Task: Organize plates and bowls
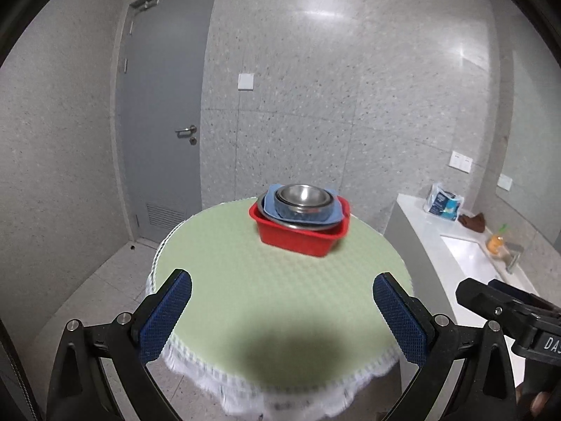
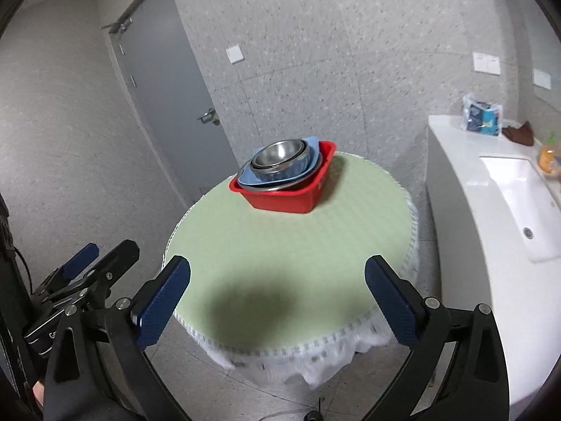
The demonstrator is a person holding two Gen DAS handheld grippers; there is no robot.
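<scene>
A red basin (image 1: 298,236) (image 2: 284,198) stands at the far side of a round table with a green cloth (image 1: 266,280) (image 2: 280,245). Nested in it are a steel plate, a blue plate (image 1: 271,207) (image 2: 245,177) and steel bowls (image 1: 303,198) (image 2: 280,156). My left gripper (image 1: 282,289) is open and empty, held above the table's near edge. My right gripper (image 2: 277,275) is open and empty, also above the near edge. Each gripper shows at the side of the other's view, the right one (image 1: 505,310) and the left one (image 2: 87,270).
A white counter (image 2: 466,210) with a sink (image 2: 519,196) stands right of the table; on it are a packet (image 2: 482,114), a brown cloth (image 2: 519,131) and an orange bottle (image 2: 547,156). A grey door (image 1: 161,122) is at the back left.
</scene>
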